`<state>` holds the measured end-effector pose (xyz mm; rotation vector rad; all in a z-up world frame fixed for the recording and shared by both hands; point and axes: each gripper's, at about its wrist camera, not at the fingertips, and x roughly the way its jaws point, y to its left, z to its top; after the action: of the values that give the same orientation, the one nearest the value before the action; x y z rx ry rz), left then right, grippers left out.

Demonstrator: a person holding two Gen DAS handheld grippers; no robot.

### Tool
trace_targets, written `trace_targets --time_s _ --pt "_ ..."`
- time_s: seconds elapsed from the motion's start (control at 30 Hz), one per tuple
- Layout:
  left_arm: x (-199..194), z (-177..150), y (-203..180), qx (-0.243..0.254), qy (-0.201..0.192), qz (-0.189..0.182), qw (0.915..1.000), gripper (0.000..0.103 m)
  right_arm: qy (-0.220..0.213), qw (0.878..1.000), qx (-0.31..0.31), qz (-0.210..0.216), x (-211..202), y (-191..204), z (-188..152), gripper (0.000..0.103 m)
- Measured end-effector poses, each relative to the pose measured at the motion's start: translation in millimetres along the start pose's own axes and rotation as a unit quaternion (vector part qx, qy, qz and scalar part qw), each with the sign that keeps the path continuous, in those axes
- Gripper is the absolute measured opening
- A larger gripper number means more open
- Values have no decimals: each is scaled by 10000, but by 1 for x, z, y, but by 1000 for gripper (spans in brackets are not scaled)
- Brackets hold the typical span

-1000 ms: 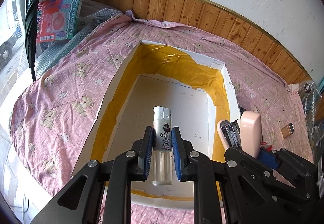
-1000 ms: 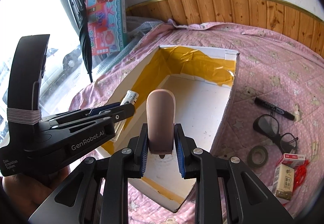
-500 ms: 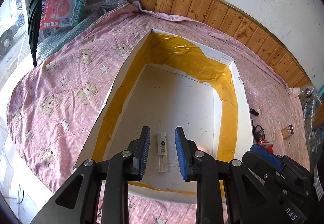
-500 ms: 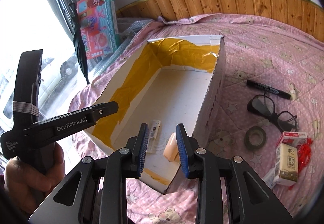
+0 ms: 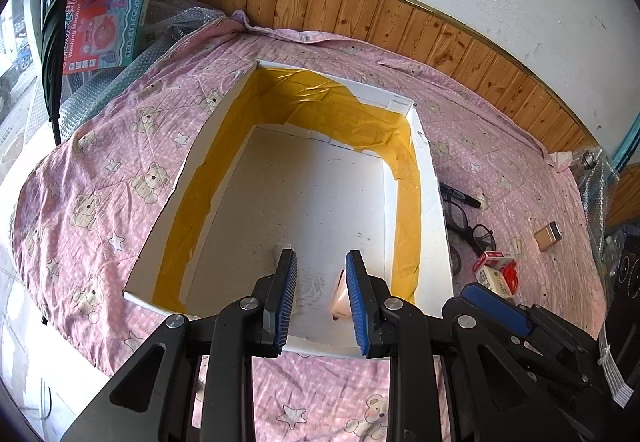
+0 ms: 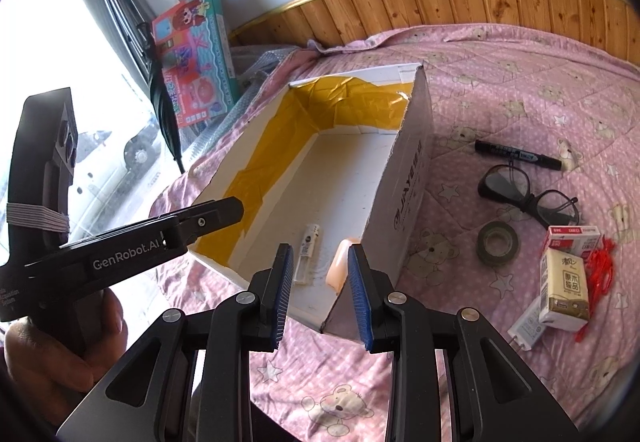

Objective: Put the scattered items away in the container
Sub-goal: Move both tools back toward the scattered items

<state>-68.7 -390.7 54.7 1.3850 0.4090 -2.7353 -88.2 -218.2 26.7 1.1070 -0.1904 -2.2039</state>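
Pink bear-print quilt (image 6: 500,90) meets wood panelling (image 5: 360,18) under a white wall. On it sits the box (image 6: 408,178), holding bottle (image 6: 308,254) and stapler (image 6: 340,270). Both left gripper (image 5: 321,298) and right gripper (image 6: 320,294) gape empty.

pink case (image 6: 338,268) | part hid by right tool finger (image 6: 360,294)

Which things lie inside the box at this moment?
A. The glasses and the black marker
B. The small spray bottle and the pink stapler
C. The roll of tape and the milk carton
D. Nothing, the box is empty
B: in the right wrist view the spray bottle and the pink stapler lie on the floor of the box, while the glasses, marker, tape and carton lie outside on the quilt.
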Motion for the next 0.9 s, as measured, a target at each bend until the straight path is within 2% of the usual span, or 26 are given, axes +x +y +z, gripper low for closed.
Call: trace_targets --time_s 0.3,0.57,0.9 --pt "-12 -3 -44 399 -55 -269 9988 27 -237 9995 77 -210 -33 -21 -8 31" --pt "-8 -9 -84 718 49 -494 9962 27 -388 9982 186 -423 -59 -41 -15 31" --pt "-7 -19 -112 958 102 -706 9928 27 -471 9963 537 -470 -74 -67 -28 31"
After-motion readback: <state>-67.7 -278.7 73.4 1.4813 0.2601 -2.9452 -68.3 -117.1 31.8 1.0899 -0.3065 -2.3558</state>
